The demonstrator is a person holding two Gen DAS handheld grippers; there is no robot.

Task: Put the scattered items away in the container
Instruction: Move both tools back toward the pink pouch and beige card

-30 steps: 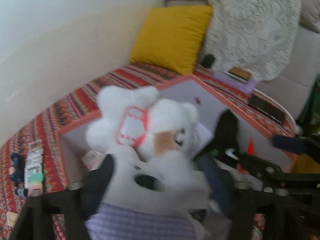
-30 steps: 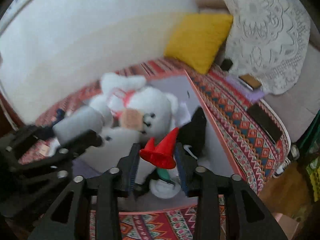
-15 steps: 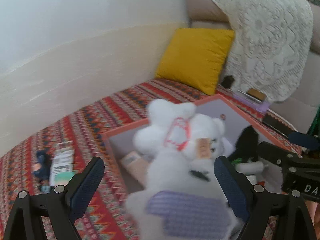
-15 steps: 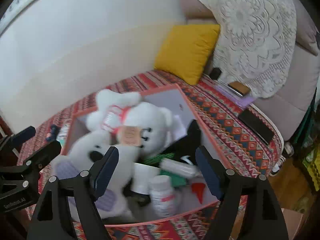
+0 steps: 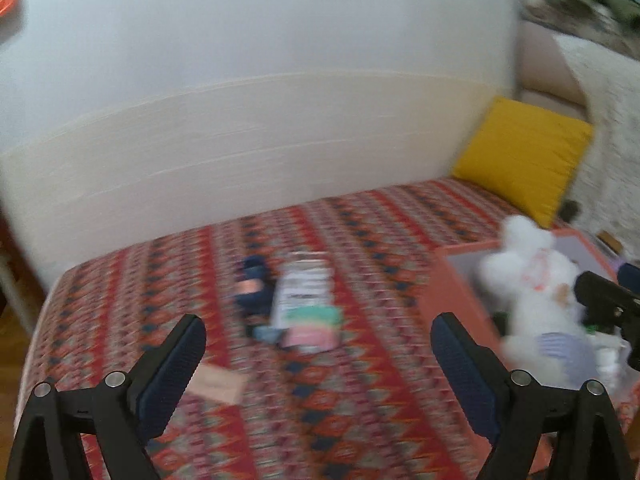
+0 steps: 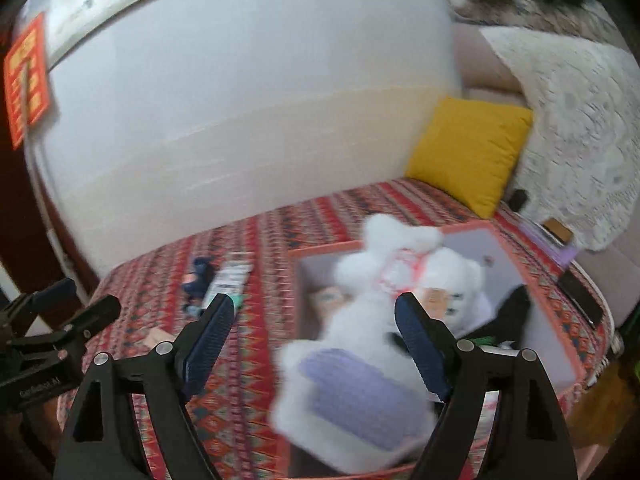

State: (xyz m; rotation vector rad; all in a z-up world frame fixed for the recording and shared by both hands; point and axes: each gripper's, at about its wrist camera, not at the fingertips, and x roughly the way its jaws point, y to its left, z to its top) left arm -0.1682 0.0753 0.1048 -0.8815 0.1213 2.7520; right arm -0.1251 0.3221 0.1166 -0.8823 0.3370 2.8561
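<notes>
The left gripper [image 5: 318, 326] is hanging with its jaws spread wide and nothing between them, its two fingers filling the lower corners of the left wrist view; its jaws have just been opening a little further. Beyond it, in the middle of that frame, a blurred white packet [image 5: 306, 300] is lying on the red patterned cover [image 5: 360, 400], with a dark blue item [image 5: 252, 288] touching its left side and a small tan card [image 5: 218, 386] lying apart, nearer the left finger. At the right edge of that view the orange-rimmed box [image 5: 452, 284] is sitting on the cover, holding a white plush toy [image 5: 532, 292]. The right gripper [image 6: 314, 328] is also standing wide and gripping nothing, its jaws having just been opening; in the right wrist view its fingers are framing the near left part of the box [image 6: 536, 320], where the plush toy [image 6: 384, 308] is lying inside with its purple striped part [image 6: 360, 396] toward the bottom of the frame. A black item [image 6: 516, 312] is sitting at the right side of the box. A yellow cushion [image 6: 470, 148] is leaning in the upper right of the frame, beside a lace throw [image 6: 580, 120].
</notes>
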